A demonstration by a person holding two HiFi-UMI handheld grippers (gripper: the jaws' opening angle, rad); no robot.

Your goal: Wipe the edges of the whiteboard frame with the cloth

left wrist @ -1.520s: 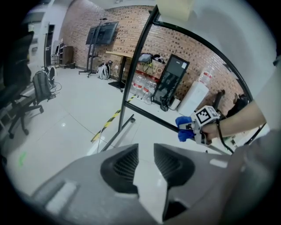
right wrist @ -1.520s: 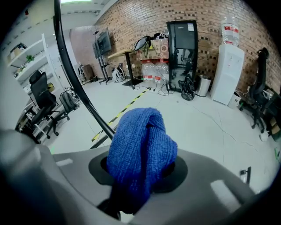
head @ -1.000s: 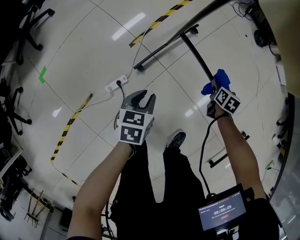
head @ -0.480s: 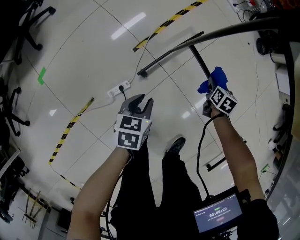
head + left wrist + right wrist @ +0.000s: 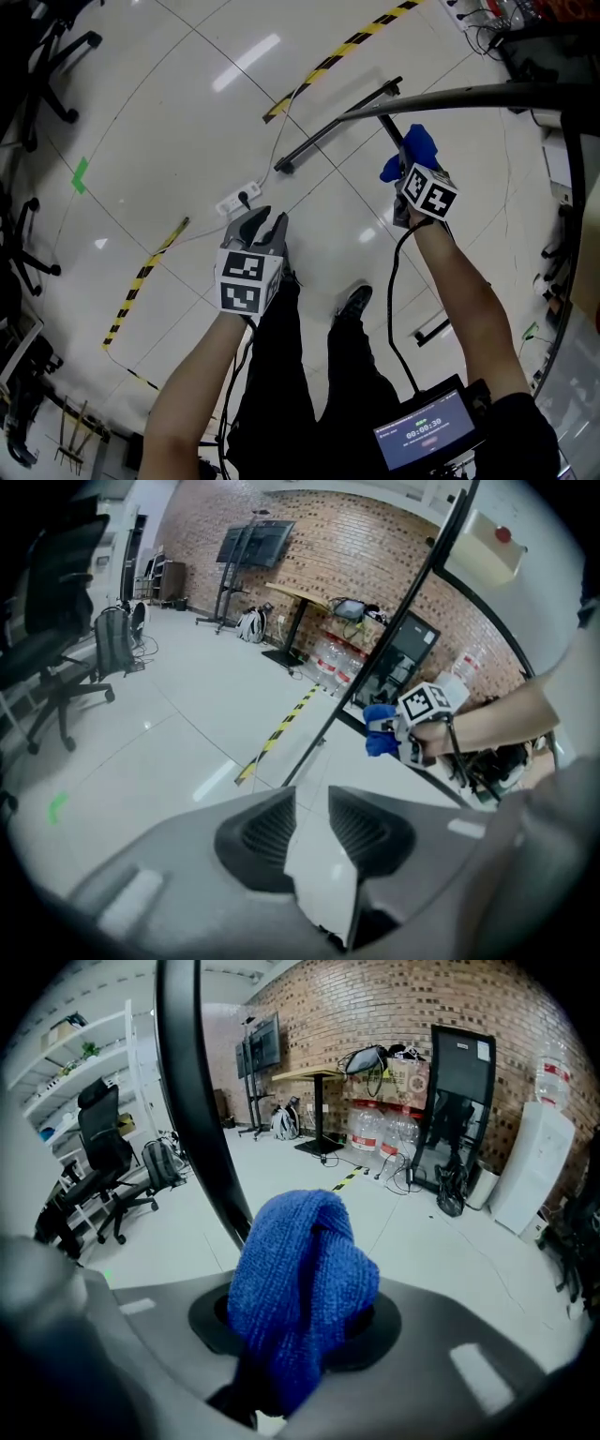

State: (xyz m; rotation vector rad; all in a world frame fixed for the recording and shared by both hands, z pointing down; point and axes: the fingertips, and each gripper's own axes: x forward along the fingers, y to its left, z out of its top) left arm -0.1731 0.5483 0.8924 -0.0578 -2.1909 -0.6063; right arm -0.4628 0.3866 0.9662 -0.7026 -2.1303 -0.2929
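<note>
The right gripper (image 5: 407,171) is clenched on a bunched blue cloth (image 5: 419,145), which bulges out past its jaws. The cloth sits at the dark whiteboard frame (image 5: 469,94), where a thin upright post (image 5: 389,124) meets the long bar that curves across the far right of the floor (image 5: 169,122) in the head view. In the right gripper view, the dark bar runs down just behind the cloth's left side; whether the cloth actually presses on it cannot be told.

The left gripper (image 5: 262,223) holds nothing. Its jaws stand only a little apart, and bare floor shows through the narrow gap. It hangs over the middle of the floor, well apart from the frame, and points down and forward. From its own view the right gripper and the cloth show farther off, beside the slanting frame bar.

The stand's foot bar (image 5: 333,131) lies on the floor toward the far edge, near a strip of yellow-and-black tape (image 5: 337,49). A white power strip (image 5: 234,200) lies just beyond the left gripper. Office chairs (image 5: 56,52) stand along the floor's left edge.
</note>
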